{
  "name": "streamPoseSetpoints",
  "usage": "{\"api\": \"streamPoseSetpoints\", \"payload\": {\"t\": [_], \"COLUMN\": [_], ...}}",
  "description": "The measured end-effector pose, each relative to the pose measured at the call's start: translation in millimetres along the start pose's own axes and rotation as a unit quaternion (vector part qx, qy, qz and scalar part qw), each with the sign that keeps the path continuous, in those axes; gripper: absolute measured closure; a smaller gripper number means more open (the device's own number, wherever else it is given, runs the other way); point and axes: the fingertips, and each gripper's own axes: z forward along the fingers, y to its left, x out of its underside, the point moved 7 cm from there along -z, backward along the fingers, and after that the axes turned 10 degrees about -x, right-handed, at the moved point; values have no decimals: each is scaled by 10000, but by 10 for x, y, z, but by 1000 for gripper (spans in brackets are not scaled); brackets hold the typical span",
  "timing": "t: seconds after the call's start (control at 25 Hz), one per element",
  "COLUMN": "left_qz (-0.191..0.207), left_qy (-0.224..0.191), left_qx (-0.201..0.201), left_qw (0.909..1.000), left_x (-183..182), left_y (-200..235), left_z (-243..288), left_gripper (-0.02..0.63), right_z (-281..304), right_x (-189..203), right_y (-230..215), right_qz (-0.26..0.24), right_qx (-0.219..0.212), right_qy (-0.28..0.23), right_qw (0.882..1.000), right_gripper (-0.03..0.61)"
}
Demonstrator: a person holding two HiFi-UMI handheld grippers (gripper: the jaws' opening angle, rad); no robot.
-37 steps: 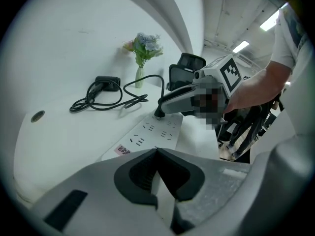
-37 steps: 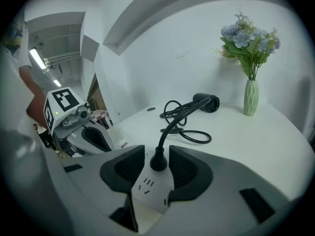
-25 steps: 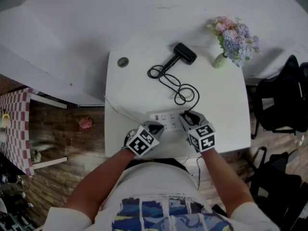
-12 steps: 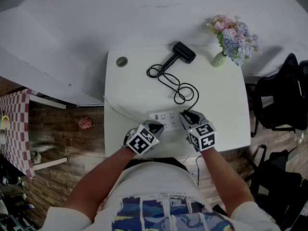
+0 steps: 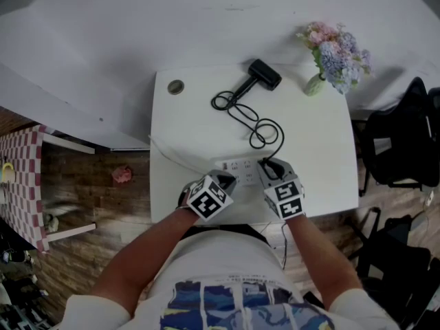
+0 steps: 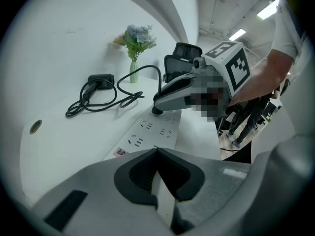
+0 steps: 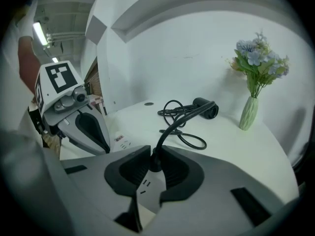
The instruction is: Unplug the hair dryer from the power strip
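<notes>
The white counter (image 5: 323, 157) stands against a pale wall. Near its back edge lies a black hair dryer (image 5: 263, 75), nozzle end toward the right. Its black cord (image 5: 251, 122) loops loosely across the middle of the top and runs down to the right end of a white power strip (image 5: 237, 170), which lies flat near the front edge. A thin white lead (image 5: 172, 158) trails from the strip toward the left edge. A small vase (image 5: 315, 86) of flowers stands at the back right corner. At back left sits a round disc (image 5: 176, 86), perhaps a cable port.
</notes>
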Motion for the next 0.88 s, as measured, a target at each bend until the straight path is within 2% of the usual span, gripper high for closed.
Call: {"api": "streamPoseSetpoints", "payload": {"t": [0.08, 0.64, 0.88], "left_qz": [14, 57, 171], "left_qy": [33, 22, 110], "left_qx": [4, 15, 28], "left_qw": [10000, 10000, 9998], "left_x": [-5, -8, -23], "left_y": [-2, -4, 4], "left_z": [0, -4, 7], "left_gripper": [611, 612, 611], "right_z": [3, -35, -138], "right_x": [-19, -59, -487], "right_y": [21, 27, 27], "right_qz": [-147, -104, -520], "right_qx": [28, -21, -107], "right_qy": [28, 66, -239], "right_qw": [9999, 9999, 9983], "right_gripper": [519, 526, 525]}}
